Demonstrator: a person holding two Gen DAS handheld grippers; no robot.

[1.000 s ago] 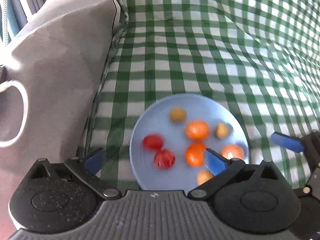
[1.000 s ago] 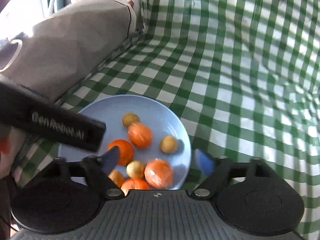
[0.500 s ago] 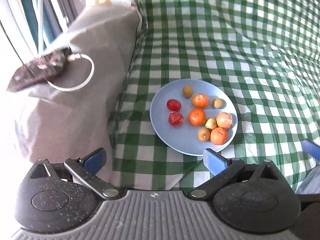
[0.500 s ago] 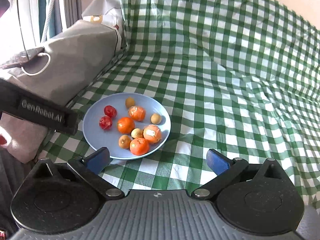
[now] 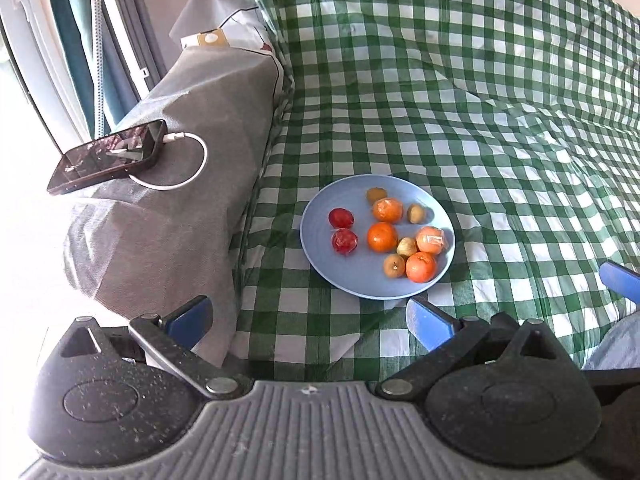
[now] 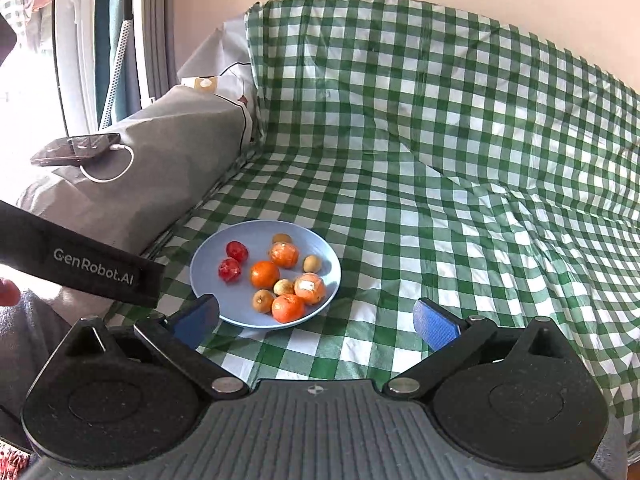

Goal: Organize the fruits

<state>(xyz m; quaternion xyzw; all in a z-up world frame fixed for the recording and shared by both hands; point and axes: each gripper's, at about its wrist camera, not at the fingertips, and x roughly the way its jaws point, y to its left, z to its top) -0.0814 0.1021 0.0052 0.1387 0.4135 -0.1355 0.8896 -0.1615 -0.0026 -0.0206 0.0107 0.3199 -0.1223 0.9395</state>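
Observation:
A light blue plate (image 5: 360,280) (image 6: 212,280) lies on the green-checked cloth (image 5: 500,140). On it are two red fruits (image 5: 341,218) at the left, several oranges (image 5: 382,236) in the middle and right, and several small brownish fruits (image 5: 416,213) among them. My left gripper (image 5: 308,316) hovers open, short of the plate's near rim, with nothing between its fingers. My right gripper (image 6: 316,316) is also open and empty, and the plate's near edge shows just beyond its left finger. One blue right fingertip (image 5: 620,280) shows at the edge of the left wrist view.
A grey cushion (image 5: 180,200) rises left of the plate, with a dark phone (image 5: 108,156) and a looped white cable (image 5: 188,168) on top. A window frame (image 6: 80,60) stands further left. The checked cloth climbs a backrest behind and runs on to the right.
Both grippers have drawn back and up from the plate, which now looks smaller and farther off. The right jaws have spread wider. The phone and cushion top have come into view.

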